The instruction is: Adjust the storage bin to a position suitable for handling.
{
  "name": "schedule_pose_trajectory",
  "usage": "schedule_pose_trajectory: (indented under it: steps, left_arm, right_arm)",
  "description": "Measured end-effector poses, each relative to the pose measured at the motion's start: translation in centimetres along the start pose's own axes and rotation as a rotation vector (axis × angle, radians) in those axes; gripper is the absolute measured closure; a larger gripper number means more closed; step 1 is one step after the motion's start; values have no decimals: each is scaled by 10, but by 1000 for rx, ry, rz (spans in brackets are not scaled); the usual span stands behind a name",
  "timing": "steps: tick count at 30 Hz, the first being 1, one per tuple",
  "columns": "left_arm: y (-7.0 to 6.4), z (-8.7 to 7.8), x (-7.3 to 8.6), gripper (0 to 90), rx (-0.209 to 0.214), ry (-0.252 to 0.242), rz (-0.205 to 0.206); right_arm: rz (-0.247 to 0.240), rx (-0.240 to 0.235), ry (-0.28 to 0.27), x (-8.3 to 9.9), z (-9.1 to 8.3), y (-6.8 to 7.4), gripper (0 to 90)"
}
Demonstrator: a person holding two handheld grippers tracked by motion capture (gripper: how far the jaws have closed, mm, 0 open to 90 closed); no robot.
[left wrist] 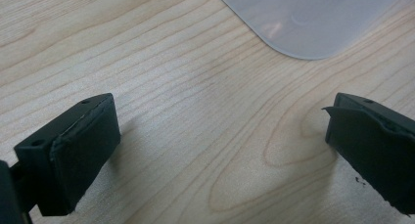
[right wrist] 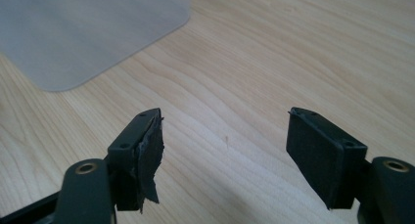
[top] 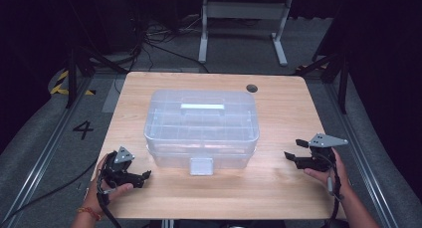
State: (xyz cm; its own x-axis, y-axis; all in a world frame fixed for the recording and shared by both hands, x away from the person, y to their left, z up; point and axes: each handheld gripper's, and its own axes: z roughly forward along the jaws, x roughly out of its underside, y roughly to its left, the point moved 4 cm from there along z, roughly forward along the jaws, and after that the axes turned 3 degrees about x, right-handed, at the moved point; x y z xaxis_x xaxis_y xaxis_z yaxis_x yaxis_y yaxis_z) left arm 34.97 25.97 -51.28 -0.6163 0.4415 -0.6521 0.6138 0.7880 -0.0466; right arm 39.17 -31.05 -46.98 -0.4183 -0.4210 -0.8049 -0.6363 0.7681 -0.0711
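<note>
Wooden table (top: pixel 288 138) on grey carpet bears a clear box (top: pixel 201 126); both grippers' fingers (left wrist: pixel 78 150) gape wide, empty.

- From my left gripper view, the clear storage box (left wrist: pixel 313 18) is cut off by the top edge; I get just one rounded corner.
- My right gripper view crops the same box (right wrist: pixel 83 28) at the top and left edges.
- Through the frosted lid in the high view, I can't tell what the box (top: pixel 201 126) holds.
- The person's forearms run off the near edge there.
- The far floor cables (top: pixel 154 36) blur into darkness.
</note>
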Motion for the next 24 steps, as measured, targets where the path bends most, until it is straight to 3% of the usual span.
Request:
schedule_pose_trajectory:
  steps: [9, 12, 19, 24]
  left_arm:
    - [0, 0, 0, 1, 0, 0, 0]
    - [1, 0, 0, 1, 0, 0, 3]
    - [0, 1, -1, 1, 5, -3, -2]
    - [0, 1, -1, 2, 5, -3, -3]
  right_arm:
    - [-37, -19, -54, -26, -3, 7, 304]
    - [-19, -42, -75, -36, -4, 9, 308]
    - [-77, -31, -115, -61, -6, 14, 319]
    - [-81, -43, -147, -78, -6, 17, 322]
